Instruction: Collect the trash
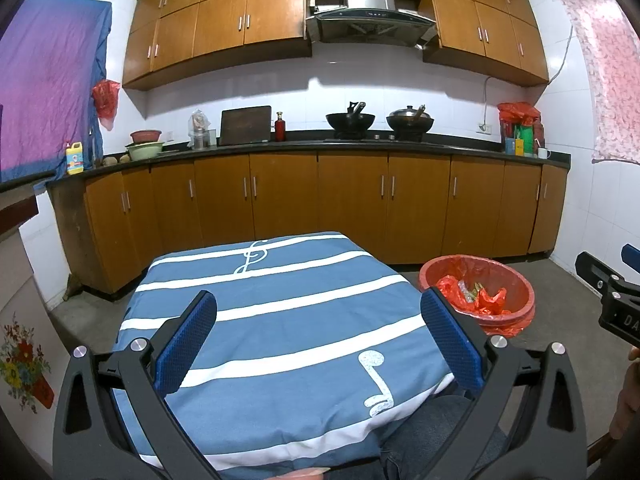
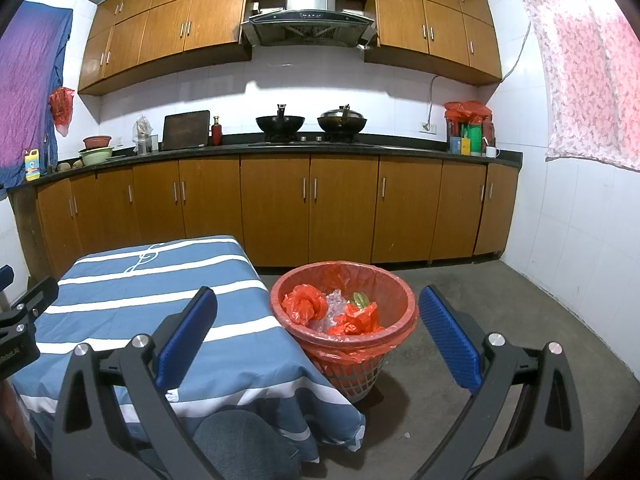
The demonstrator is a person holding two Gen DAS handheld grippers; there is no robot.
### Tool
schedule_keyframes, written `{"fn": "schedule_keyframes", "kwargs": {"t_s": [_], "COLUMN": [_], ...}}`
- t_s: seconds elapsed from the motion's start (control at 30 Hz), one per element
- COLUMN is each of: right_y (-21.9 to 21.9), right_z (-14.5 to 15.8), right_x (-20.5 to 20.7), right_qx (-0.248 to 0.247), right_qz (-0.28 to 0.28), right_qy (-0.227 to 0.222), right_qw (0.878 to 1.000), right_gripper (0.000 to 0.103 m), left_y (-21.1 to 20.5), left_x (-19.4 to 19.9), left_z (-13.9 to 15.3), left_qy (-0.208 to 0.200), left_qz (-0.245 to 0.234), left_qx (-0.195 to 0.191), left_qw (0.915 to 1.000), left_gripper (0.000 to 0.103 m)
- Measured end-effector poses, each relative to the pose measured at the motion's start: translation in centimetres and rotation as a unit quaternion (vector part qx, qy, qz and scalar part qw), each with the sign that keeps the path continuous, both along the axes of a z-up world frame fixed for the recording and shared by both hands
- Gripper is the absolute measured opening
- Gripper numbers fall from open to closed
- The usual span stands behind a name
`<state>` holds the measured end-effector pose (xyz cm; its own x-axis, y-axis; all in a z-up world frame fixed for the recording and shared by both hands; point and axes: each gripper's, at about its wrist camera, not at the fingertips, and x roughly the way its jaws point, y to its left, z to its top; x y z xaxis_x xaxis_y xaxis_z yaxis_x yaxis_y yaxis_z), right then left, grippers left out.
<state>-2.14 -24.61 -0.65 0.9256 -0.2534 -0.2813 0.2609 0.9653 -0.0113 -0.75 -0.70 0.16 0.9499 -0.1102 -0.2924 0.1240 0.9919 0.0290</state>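
A red basket (image 2: 394,318) lined with a red bag stands on the floor right of the table; it holds crumpled red bags (image 2: 303,304), clear plastic (image 2: 334,304) and a green scrap (image 2: 360,300). In the left wrist view the same basket (image 1: 516,280) sits at the table's right. My left gripper (image 1: 320,324) hangs open over the blue-and-white striped tablecloth (image 1: 280,320), nothing between its blue pads. My right gripper (image 2: 320,320) is open too, above and in front of the basket, holding nothing. The cloth (image 2: 140,300) carries no loose trash that I can see.
Brown cabinets and a black counter (image 2: 280,148) with two woks, bottles and bowls run along the far wall. Grey concrete floor (image 2: 500,320) lies right of the basket. A person's knee in dark trousers (image 2: 240,440) shows at the near table edge. The right gripper's body (image 1: 616,300) shows at the edge.
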Motion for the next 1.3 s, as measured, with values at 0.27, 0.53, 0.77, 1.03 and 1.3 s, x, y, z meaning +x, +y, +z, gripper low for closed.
{"fn": "schedule_keyframes", "kwargs": {"t_s": [0.27,0.53,0.77,1.03,1.3], "right_y": [0.3,0.35,0.32,0.41,0.31], "right_z": [0.05,0.08,0.09,-0.03,0.01], "right_x": [-0.04,-0.06,-0.06,0.03,0.03], "right_qx": [0.002,0.002,0.003,0.004,0.004], "right_qz": [0.0,0.0,0.0,0.0,0.0], "right_qy": [0.001,0.001,0.002,0.002,0.002], "right_qw": [1.0,1.0,1.0,1.0,1.0], "right_gripper": [0.099,0.099,0.099,0.099,0.099], "left_y": [0.14,0.15,0.24,0.21,0.2], "left_x": [0.09,0.08,0.14,0.12,0.12], "left_z": [0.07,0.09,0.04,0.03,0.02], "left_qy": [0.0,0.001,0.0,0.001,0.001], "left_qz": [-0.001,-0.001,-0.002,-0.002,-0.002], "left_qx": [-0.001,-0.001,-0.001,-0.001,-0.001], "left_qw": [1.0,1.0,1.0,1.0,1.0], "left_gripper": [0.101,0.101,0.101,0.101,0.101]}}
